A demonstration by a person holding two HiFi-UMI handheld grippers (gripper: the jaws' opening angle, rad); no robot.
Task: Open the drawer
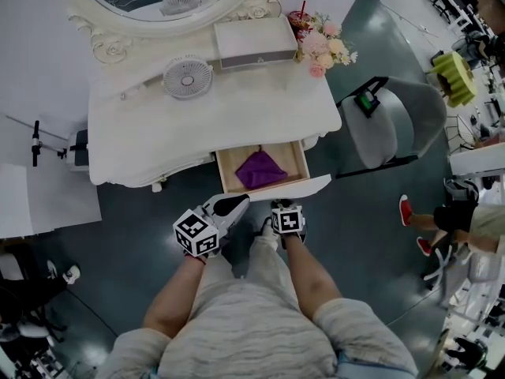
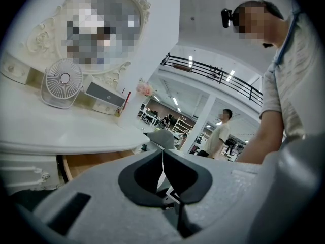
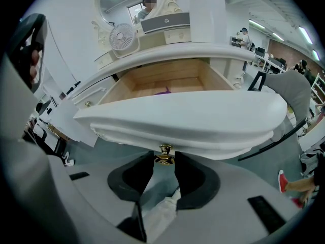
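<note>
Your right gripper [image 3: 163,159] clamps the brass knob [image 3: 164,154] of the drawer [image 3: 188,121], which stands pulled out from the desk [image 1: 237,109], a purple cloth [image 1: 260,170] inside. Your left gripper [image 2: 163,155] is closed on nothing.

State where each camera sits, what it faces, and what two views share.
Head view: head-mounted, steeply down at dressing table and drawer; forearms, left gripper, right gripper.
Left gripper view: on that gripper, level past shut jaws toward fan; arm, torso.
Right gripper view: on that gripper, facing the drawer front, jaws gripping its gold knob; trouser leg.
Shared: fan, all three.
</note>
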